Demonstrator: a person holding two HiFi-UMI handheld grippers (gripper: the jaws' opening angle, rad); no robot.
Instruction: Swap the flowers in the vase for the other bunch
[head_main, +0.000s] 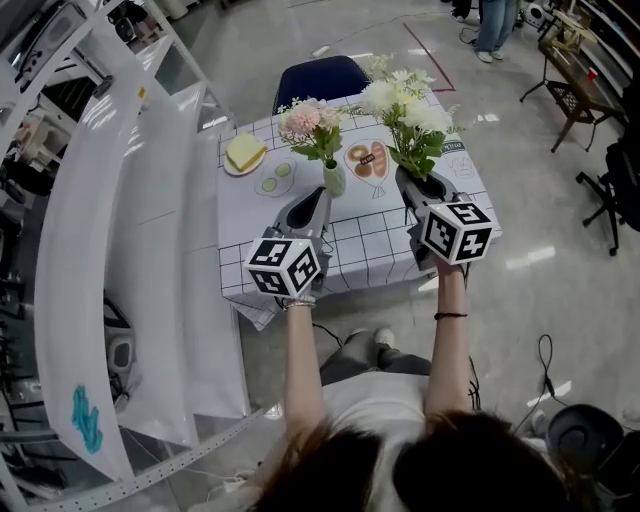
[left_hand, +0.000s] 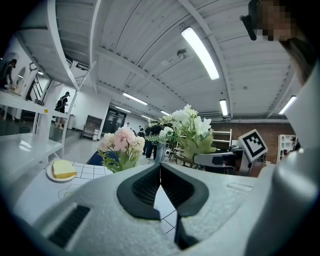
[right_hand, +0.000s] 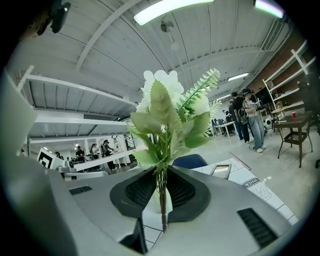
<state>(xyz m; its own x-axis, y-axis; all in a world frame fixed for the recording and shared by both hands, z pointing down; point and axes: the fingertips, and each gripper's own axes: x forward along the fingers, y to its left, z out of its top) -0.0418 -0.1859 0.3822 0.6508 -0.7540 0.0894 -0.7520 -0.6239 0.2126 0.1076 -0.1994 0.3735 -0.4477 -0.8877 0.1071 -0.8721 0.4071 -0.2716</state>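
Glossy grey floor surrounds one small surface (head_main: 370, 255) covered in a white grid-patterned cloth. White shelving (head_main: 110, 250) runs along the 9 o'clock side, and one blue chair (head_main: 320, 78) is tucked in at the surface's 12 o'clock edge. People stand far off under strip lights.

Near the middle of the surface stands one small pale vase (head_main: 334, 180), upright, holding one pink bunch (head_main: 312, 122). One plate (head_main: 244, 157) with a yellow slice on it lies at 10 o'clock from the vase.

There are two bunches. The second, the white bunch (head_main: 405, 105) with green leaves, is in the air at 2 o'clock from the vase. The right hand-held gripper (head_main: 408, 182) pinches its stems between its jaws. The left hand-held gripper (head_main: 322, 196) sits at 6 o'clock from the vase, its jaws pressed together with nothing between them.
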